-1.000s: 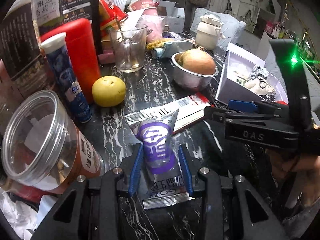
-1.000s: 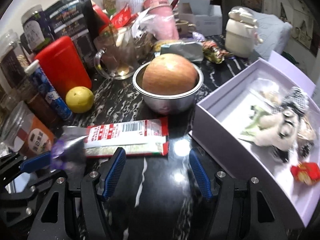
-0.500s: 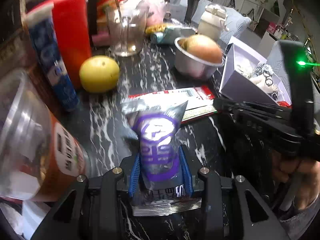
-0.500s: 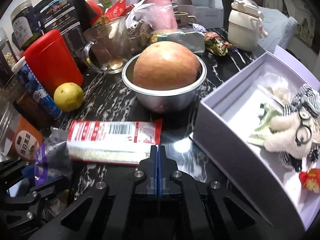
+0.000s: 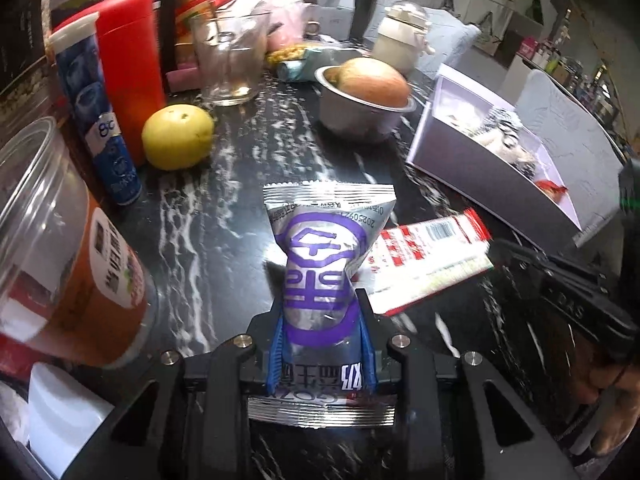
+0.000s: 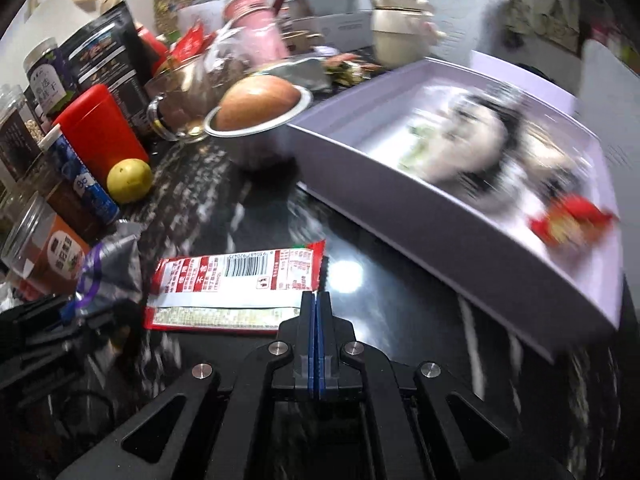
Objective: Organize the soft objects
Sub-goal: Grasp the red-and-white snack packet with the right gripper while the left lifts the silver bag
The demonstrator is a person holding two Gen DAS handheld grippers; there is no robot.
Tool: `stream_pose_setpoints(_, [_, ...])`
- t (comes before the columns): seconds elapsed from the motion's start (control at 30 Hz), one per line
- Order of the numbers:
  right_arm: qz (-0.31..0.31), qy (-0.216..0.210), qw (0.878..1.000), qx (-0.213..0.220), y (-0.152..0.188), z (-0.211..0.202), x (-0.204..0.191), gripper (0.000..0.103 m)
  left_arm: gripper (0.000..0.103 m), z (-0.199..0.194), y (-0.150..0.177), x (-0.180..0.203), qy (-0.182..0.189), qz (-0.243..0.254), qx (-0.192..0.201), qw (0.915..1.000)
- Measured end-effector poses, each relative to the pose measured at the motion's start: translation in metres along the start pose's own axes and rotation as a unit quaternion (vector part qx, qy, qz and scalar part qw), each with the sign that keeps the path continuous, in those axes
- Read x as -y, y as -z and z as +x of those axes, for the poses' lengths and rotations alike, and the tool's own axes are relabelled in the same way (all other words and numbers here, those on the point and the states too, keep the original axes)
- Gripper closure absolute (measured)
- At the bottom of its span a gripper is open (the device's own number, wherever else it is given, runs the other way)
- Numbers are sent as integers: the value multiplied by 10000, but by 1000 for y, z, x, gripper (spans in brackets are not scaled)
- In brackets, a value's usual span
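Note:
My left gripper (image 5: 322, 304) is shut on a silver and purple snack packet (image 5: 324, 256) and holds it upright above the black marble table. The packet also shows at the left of the right wrist view (image 6: 110, 272). My right gripper (image 6: 316, 300) is shut on the edge of a red and white flat packet (image 6: 236, 284), which also shows in the left wrist view (image 5: 428, 256). A lavender box (image 6: 400, 204) with a plush toy (image 6: 468, 140) and a red wrapped item (image 6: 568, 220) stands to the right.
A metal bowl (image 5: 356, 112) holds an apple. A yellow fruit (image 5: 176, 136), a blue tube (image 5: 96, 120), a red canister (image 5: 132, 64), a glass mug (image 5: 228, 64) and a clear jar (image 5: 60, 248) crowd the left and back.
My left gripper has lifted the purple packet off the table. My right gripper has shut on the red and white packet's edge and swung right, toward the box.

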State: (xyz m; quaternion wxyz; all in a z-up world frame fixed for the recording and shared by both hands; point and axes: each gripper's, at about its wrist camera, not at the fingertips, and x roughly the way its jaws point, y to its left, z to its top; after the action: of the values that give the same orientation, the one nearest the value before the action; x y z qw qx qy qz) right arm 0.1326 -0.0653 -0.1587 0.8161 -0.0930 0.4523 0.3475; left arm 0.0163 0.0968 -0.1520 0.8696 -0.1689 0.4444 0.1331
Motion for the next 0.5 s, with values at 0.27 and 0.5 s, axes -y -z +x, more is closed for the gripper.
stream_pose_setpoints(0.27, [596,505,9969,27,55,-50,40,102,73,-7,15,38,342,437,-73,9984])
stream_pose_setpoints(0.5, [1091,838,9904,132,92,-84,64,101,73,-13,29,76,723,878,-135,9934])
